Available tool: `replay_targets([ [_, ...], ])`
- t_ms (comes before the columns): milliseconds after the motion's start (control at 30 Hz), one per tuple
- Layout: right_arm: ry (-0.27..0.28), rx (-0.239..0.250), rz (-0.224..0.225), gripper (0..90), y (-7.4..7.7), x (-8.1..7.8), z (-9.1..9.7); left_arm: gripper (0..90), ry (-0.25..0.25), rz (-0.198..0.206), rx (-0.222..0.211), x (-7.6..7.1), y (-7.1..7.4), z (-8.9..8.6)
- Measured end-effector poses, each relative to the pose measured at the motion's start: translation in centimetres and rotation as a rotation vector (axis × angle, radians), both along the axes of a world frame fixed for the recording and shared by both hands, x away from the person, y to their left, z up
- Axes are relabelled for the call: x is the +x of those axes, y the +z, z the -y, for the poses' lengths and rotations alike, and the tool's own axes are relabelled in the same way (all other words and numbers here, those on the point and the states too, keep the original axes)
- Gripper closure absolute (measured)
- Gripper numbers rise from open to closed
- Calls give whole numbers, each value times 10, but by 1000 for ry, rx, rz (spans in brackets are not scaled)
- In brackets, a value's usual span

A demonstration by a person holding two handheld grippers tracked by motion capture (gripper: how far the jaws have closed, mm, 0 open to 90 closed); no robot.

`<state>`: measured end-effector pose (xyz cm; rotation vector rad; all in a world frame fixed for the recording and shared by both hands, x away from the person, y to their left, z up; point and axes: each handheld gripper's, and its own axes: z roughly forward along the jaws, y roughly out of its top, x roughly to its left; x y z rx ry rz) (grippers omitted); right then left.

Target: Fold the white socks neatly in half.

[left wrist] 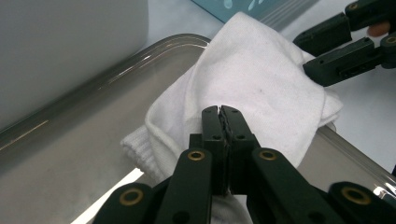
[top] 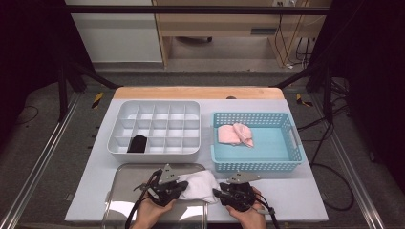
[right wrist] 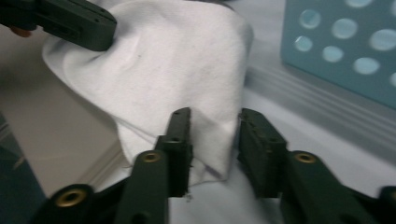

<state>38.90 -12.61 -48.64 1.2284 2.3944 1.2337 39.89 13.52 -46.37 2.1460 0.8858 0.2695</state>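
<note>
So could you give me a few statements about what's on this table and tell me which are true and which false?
1. The left gripper is shut on the white sock. True.
2. The right gripper is clamped tight on the sock. False: its jaws stand apart, with an edge of the sock between them.
3. The sock lies in the blue basket. False: it lies partly on the metal tray; the basket holds a pink sock.
4. A black thing sits in one compartment of the white divider box. True.
5. The tray stands beyond the basket. False: it is nearer the person, in front of the divider box.
</note>
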Motion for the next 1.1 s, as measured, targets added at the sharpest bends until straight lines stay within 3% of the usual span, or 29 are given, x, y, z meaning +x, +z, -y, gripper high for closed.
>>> replay_targets([
  [133, 12, 27, -42, 798, 1, 0, -1, 854, 4, 10, -13, -1, 5, 2],
  [267, 20, 28, -48, 838, 3, 0, 0, 855, -7, 25, -32, -3, 10, 9],
  [433, 29, 20, -22, 849, 11, -1, 0, 859, -43, 11, -12, -2, 6, 26],
  [733, 71, 78, 37, 854, 34, -8, -3, 852, -47, -11, 28, 2, 0, 33],
  [900, 88, 86, 41, 853, 37, -9, -7, 835, -29, 4, -28, -1, 10, 23],
  [1100, 74, 82, 45, 850, 36, -7, -5, 858, 41, 48, -68, -6, 24, -13],
])
